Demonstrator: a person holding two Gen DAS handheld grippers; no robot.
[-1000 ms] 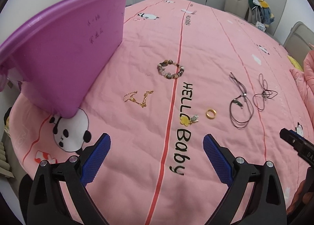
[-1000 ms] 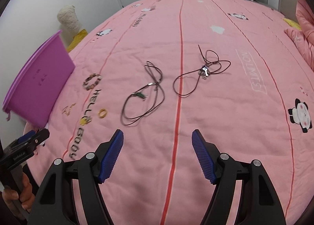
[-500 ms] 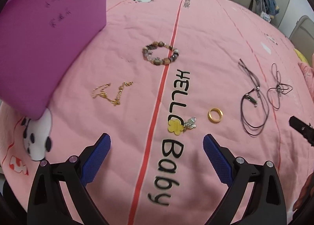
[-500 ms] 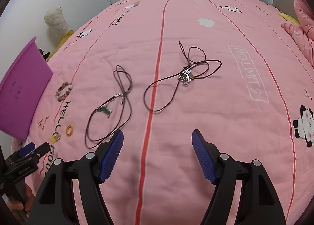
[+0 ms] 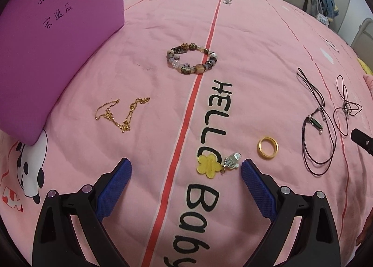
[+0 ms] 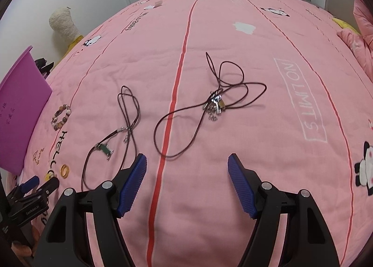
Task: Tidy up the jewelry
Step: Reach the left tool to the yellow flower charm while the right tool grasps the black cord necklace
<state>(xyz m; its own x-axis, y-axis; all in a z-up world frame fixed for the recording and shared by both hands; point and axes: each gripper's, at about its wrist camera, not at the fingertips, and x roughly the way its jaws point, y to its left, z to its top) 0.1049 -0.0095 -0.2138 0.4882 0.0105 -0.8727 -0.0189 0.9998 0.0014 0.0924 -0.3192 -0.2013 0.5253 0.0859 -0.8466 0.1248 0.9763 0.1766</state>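
Note:
Jewelry lies spread on a pink quilt point(image 5: 256, 34). In the left wrist view I see a beaded bracelet point(image 5: 192, 61), a thin gold chain point(image 5: 121, 113), a gold ring point(image 5: 267, 147) and a yellow flower charm point(image 5: 208, 165). My left gripper point(image 5: 186, 169) hangs open over the quilt, the charm just inside its right finger. In the right wrist view a dark cord necklace with a green pendant point(image 6: 109, 136) and a second cord necklace with silver charms point(image 6: 215, 104) lie ahead of my open right gripper point(image 6: 187, 164). Nothing sits between its blue pads.
A purple plastic tub point(image 5: 51, 41) stands at the left edge of the quilt; it also shows in the right wrist view as the tub point(image 6: 18, 113). Beyond the bed are white cupboards, a chair with clothes point(image 5: 319, 3) and a plush toy point(image 6: 61, 22).
Both grippers have come down and forward toward the quilt, so the jewelry looks larger and nearer. The flower charm now lies by the left gripper's right finger. Both stay open.

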